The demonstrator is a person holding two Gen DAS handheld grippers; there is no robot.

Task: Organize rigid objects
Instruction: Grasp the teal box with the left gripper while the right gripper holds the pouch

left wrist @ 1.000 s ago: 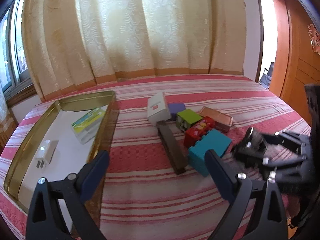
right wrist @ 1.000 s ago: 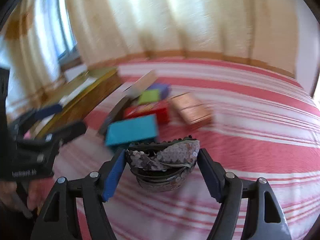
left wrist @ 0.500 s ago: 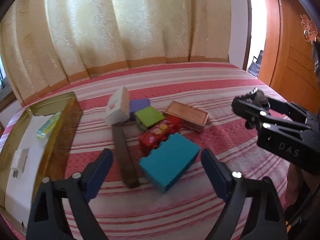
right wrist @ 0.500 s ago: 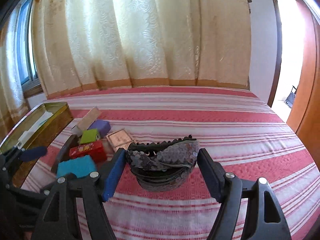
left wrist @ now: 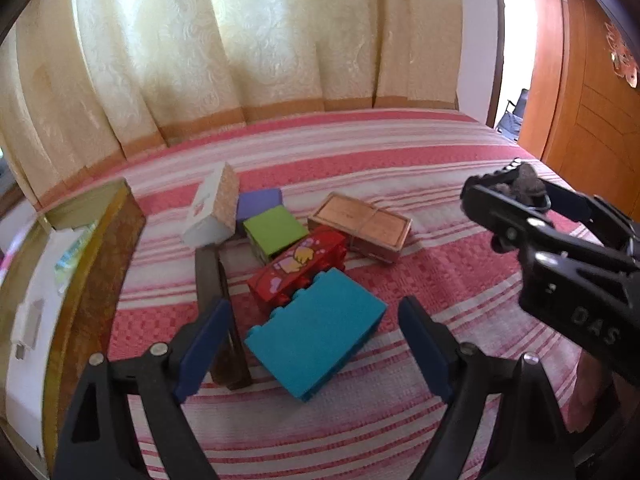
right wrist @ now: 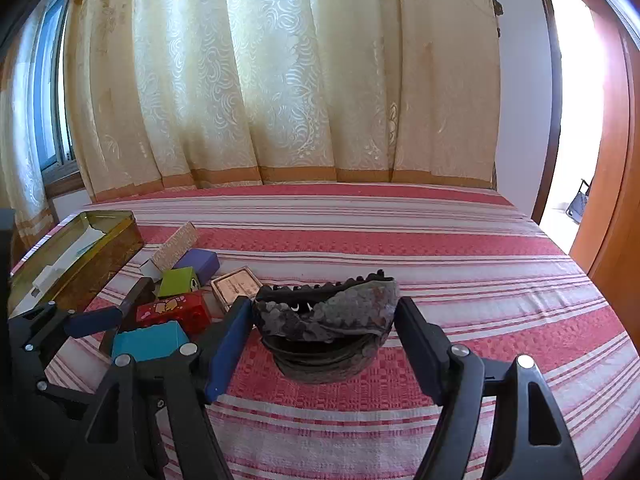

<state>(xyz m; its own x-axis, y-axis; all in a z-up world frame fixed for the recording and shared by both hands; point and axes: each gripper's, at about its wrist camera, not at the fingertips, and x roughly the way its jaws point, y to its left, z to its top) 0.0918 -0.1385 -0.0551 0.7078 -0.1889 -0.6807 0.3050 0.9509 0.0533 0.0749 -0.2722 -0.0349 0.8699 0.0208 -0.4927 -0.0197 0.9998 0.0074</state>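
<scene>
A pile of small boxes lies on the striped bed: a teal box point(left wrist: 316, 340), a red box point(left wrist: 298, 270), a green box point(left wrist: 274, 232), a purple box point(left wrist: 260, 204), a copper box point(left wrist: 362, 226), a white box point(left wrist: 212, 210) and a dark bar point(left wrist: 214, 292). My left gripper point(left wrist: 312, 344) is open, its fingers either side of the teal box. My right gripper point(right wrist: 324, 338) is shut on a dark sequined hair clip point(right wrist: 328, 316), held above the bed to the right of the pile; the right gripper also shows in the left wrist view point(left wrist: 508, 196).
A gold tin tray point(left wrist: 100, 256) with a white liner holds small items at the left of the pile; it also shows in the right wrist view point(right wrist: 80, 252). Curtains hang behind the bed. An orange door point(left wrist: 580, 92) stands at the right.
My left gripper has moved closer to the teal box. My right gripper, still holding the hair clip, has shifted slightly; the boxes have not moved.
</scene>
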